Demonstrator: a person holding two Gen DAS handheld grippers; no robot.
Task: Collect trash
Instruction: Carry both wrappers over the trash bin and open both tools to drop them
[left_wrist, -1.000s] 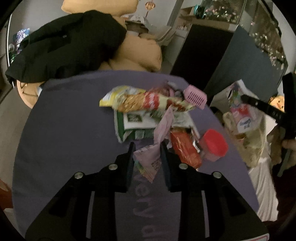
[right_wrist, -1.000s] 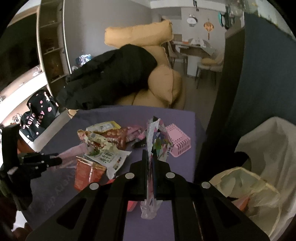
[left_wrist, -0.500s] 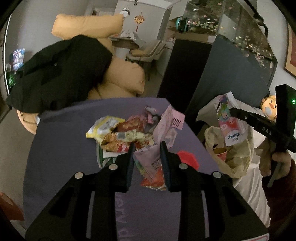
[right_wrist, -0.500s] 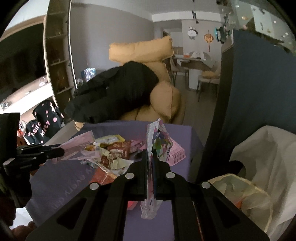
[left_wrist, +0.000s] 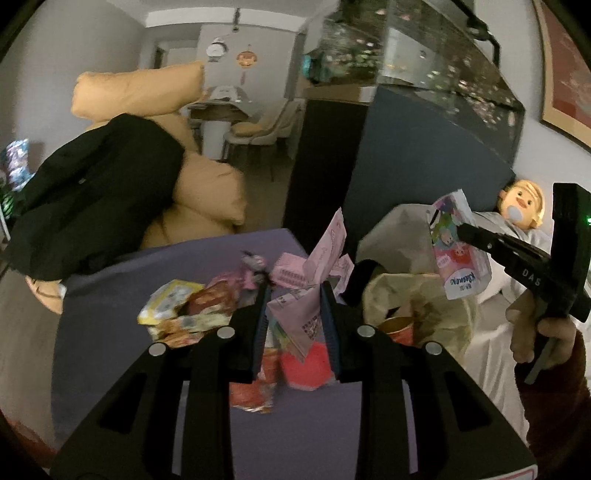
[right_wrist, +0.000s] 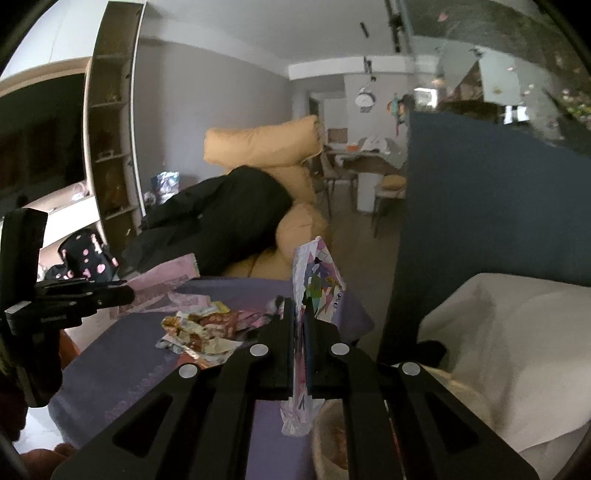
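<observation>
My left gripper (left_wrist: 294, 314) is shut on a crumpled pink wrapper (left_wrist: 325, 254), held above the purple table (left_wrist: 140, 350). In the right wrist view that left gripper (right_wrist: 123, 293) shows at the left with the pink wrapper (right_wrist: 162, 280). My right gripper (right_wrist: 300, 321) is shut on a flat colourful tissue pack (right_wrist: 319, 280). In the left wrist view the right gripper (left_wrist: 463, 230) holds the tissue pack (left_wrist: 458, 258) above the open translucent trash bag (left_wrist: 424, 295). A heap of snack wrappers (left_wrist: 184, 314) lies on the table.
A pink basket (left_wrist: 291, 277), a red lid (left_wrist: 306, 365) and an orange packet (left_wrist: 251, 387) lie under my left gripper. A yellow sofa (right_wrist: 266, 147) with a black jacket (right_wrist: 221, 218) stands behind the table. A dark blue cabinet (right_wrist: 480, 206) and white cloth (right_wrist: 517, 350) are on the right.
Both grippers have risen off the table with their trash. The left has swung right toward the bag, and the right now holds its pack over the bag.
</observation>
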